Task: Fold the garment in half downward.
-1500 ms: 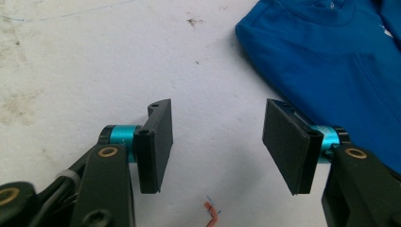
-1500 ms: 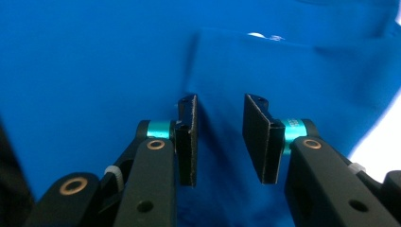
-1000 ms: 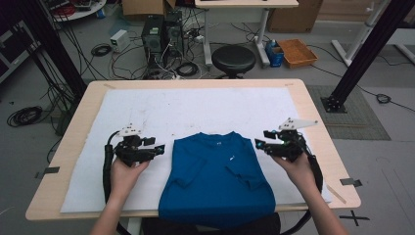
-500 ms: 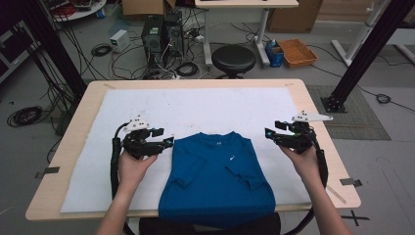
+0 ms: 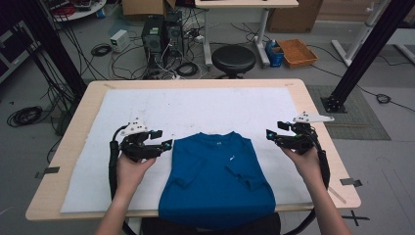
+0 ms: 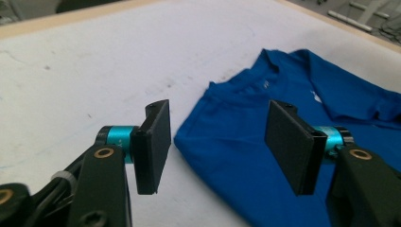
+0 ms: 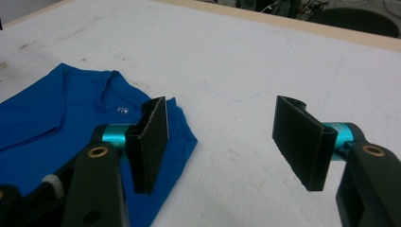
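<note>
Jaws of my right gripper (image 5: 272,136) have just been opening, nothing between them, beside the folded shirt (image 5: 220,181); my left gripper (image 5: 165,146) gapes wide by its other shoulder, so both sleeves look done

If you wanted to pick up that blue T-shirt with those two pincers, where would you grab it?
Probably at the two shoulder corners beside the collar. The blue T-shirt lies flat with sleeves folded in, so its top corners are the free edges. The left gripper could slide in from the shirt's left, the right gripper from its right. Both stand open beside those corners, the right's jaws having just opened, with nothing between them.
</note>
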Demonstrator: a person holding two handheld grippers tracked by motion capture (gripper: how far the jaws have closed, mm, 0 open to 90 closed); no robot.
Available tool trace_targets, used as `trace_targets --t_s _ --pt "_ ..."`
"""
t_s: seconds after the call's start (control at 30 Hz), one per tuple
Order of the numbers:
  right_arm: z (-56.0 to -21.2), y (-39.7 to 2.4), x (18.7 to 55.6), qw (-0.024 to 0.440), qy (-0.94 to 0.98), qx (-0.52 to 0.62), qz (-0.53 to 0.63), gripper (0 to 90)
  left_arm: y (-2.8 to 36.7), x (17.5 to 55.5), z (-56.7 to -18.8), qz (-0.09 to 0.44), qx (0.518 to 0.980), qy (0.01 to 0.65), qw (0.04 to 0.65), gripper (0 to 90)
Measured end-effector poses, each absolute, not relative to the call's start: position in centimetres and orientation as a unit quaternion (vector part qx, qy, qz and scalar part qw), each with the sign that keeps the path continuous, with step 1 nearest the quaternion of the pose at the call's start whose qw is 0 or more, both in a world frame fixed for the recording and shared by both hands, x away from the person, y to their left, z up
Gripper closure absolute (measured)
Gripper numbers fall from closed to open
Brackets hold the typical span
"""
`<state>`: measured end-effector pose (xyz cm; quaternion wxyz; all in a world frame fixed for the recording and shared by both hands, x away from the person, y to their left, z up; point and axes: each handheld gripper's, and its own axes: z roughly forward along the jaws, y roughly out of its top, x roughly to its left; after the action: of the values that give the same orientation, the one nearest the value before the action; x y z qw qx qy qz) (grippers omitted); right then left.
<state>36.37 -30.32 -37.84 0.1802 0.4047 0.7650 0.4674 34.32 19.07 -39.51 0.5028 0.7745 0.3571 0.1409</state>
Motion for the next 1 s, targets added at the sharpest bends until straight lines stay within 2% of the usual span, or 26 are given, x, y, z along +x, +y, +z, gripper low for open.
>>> trace_targets --t_s 0.17,0.47,0.6,0.83,1.0 --pt "-38.2 -30.1 36.8 0.171 0.773 0.405 0.458 33.5 18.9 34.7 -39.6 0.134 0.771 0.361 0.508 42.4" --pt "-38.7 -29.2 37.3 0.180 0.767 0.426 0.445 56.5 17.7 36.7 -40.0 0.110 0.772 0.393 0.487 45.0" --pt "-39.7 -28.0 38.1 0.169 0.777 0.425 0.432 62.3 16.7 38.0 -40.9 0.092 0.780 0.404 0.469 48.7" --pt "-41.9 -25.4 39.4 0.139 0.802 0.426 0.395 62.6 14.9 40.0 -42.8 0.077 0.798 0.417 0.428 49.2" --pt "-43.3 -24.6 40.0 0.141 0.810 0.432 0.371 62.5 14.6 40.5 -43.8 0.071 0.806 0.432 0.399 52.9"
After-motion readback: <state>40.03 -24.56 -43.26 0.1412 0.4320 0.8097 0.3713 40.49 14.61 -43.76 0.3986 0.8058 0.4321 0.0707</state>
